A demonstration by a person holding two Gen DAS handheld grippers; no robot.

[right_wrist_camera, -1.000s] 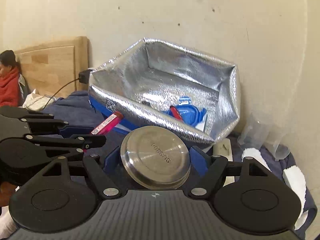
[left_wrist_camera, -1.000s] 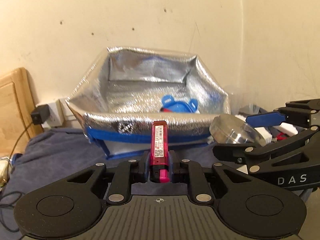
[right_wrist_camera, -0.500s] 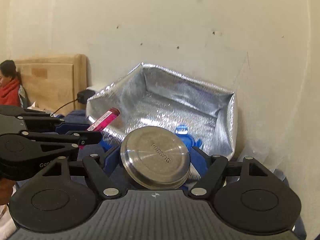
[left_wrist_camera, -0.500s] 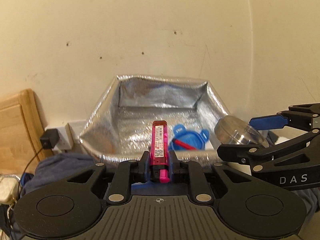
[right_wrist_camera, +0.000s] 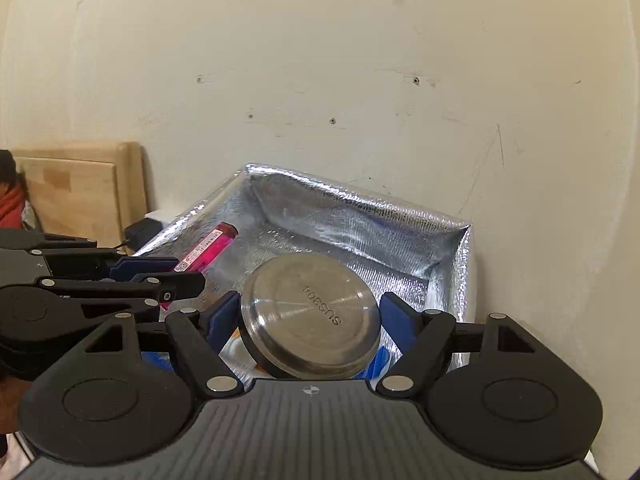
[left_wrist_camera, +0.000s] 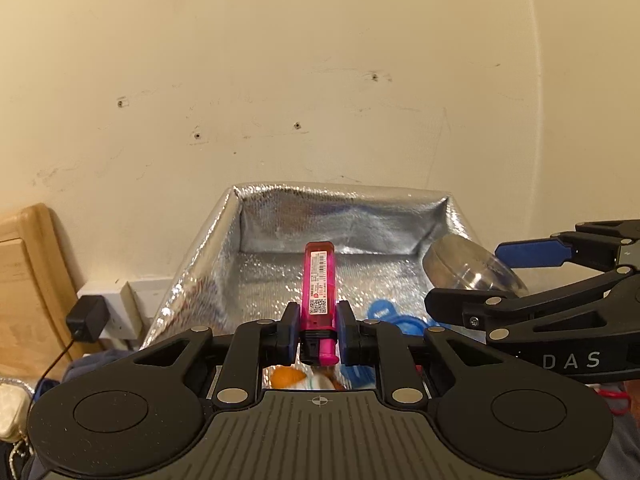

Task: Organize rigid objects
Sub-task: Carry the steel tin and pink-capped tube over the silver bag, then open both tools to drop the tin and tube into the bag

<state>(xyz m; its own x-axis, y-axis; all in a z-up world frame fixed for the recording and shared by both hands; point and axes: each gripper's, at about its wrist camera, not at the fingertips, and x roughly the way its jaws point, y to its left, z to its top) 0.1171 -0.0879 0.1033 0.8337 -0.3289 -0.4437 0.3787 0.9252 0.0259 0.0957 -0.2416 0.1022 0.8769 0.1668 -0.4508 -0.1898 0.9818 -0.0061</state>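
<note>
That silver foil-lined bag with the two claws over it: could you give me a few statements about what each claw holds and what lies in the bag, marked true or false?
1. The left gripper is shut on a pink plastic lighter. True.
2. The right gripper holds a blue mug. False: it grips a round steel tin with a clear body.
3. The silver foil-lined bag is zipped closed. False: it stands open.
4. A blue plastic piece lies inside the bag. True.
</note>
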